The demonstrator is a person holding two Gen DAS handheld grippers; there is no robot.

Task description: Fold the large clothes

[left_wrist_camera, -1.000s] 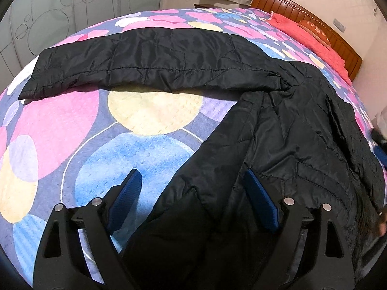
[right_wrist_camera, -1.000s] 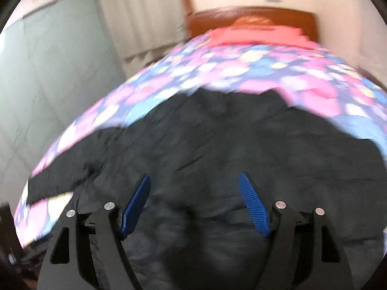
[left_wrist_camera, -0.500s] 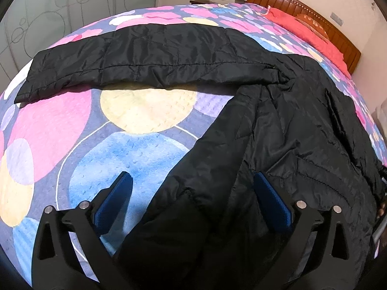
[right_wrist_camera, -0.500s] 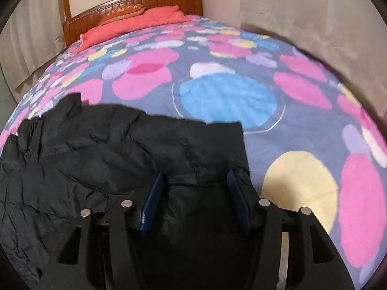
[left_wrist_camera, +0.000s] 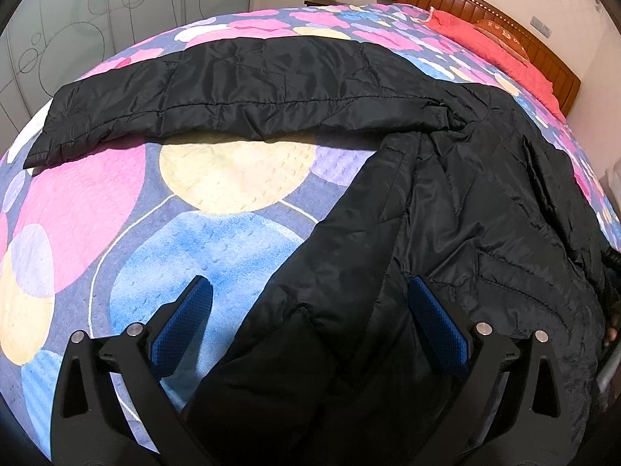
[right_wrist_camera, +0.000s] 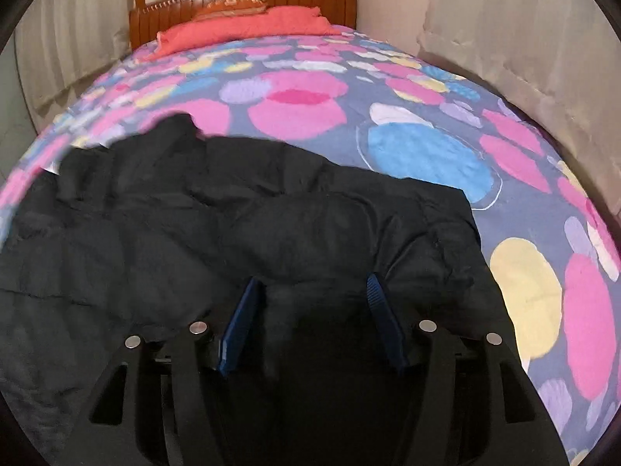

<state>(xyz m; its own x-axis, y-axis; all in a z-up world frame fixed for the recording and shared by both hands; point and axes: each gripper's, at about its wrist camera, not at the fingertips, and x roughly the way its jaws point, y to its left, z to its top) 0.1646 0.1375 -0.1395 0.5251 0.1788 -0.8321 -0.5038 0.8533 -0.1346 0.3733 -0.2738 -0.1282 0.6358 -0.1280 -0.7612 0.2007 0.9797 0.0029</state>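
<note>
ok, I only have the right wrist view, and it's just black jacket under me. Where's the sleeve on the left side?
Observer: The sleeve lies stretched out flat across the bedspread, pointing straight away from the jacket body.
Operator: Left hand-held gripper on anything?
Observer: No. The left hand-held gripper is wide open and straddles the jacket's side edge, with one pad over the bedspread and the other over the fabric.
Operator: Sleeve folded in at all?
Observer: Not yet. Bare bedspread shows between the sleeve and the body.
</note>
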